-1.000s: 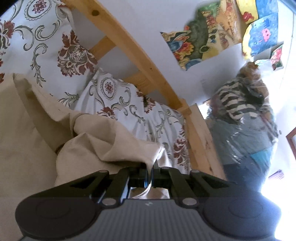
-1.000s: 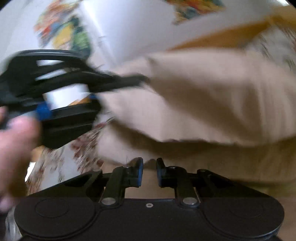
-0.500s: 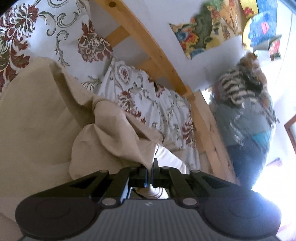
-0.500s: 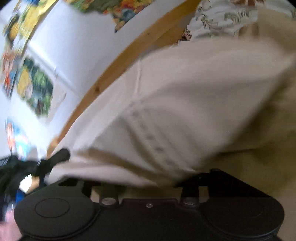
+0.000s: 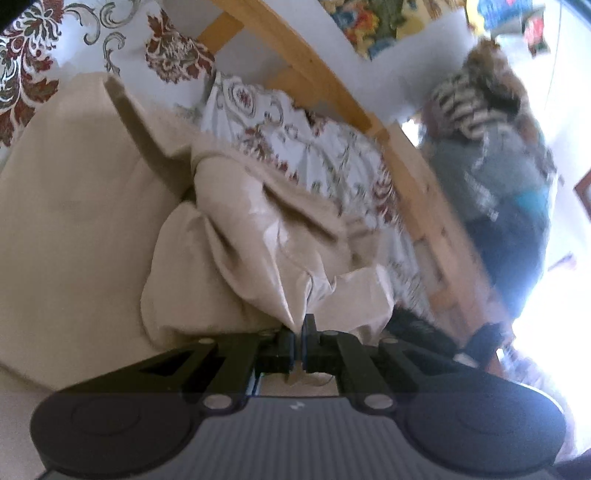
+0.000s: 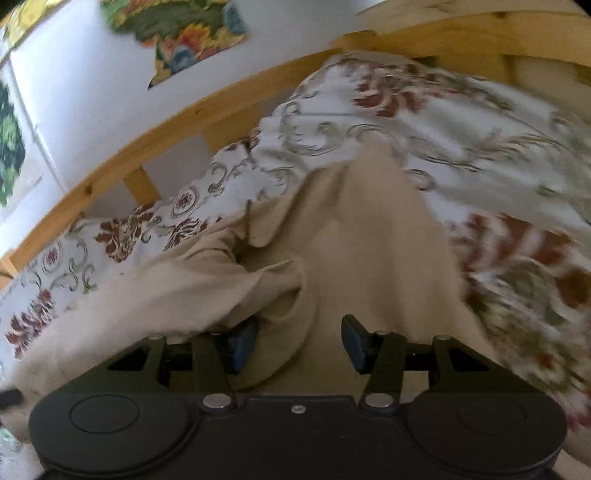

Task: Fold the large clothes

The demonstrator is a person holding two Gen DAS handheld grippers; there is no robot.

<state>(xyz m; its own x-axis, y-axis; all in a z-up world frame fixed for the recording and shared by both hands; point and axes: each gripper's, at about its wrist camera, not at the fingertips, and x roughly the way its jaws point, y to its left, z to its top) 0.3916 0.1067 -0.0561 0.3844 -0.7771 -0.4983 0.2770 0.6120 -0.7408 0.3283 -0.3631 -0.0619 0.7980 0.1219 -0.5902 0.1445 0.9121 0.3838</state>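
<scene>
A large beige garment (image 5: 85, 206) lies spread on the floral bed cover, with one part bunched up. My left gripper (image 5: 298, 334) is shut on a pinched fold of this bunched beige cloth and holds it up. In the right wrist view the same beige garment (image 6: 362, 236) lies in folds over the bed. My right gripper (image 6: 301, 341) is open, its jaws wide apart just above the cloth, with a fold of cloth draped over the left finger (image 6: 242, 341).
A white floral bed cover (image 6: 461, 122) covers the bed. A wooden bed rail (image 6: 155, 136) runs along the white wall with colourful pictures (image 6: 184, 33). In the left wrist view the rail (image 5: 417, 192) continues right, with a heap of bagged clothes (image 5: 491, 147) beyond it.
My right gripper has let go of the beige cloth and opened wide, and the cloth has dropped onto the bed. My left gripper stays shut on its fold and has moved lower.
</scene>
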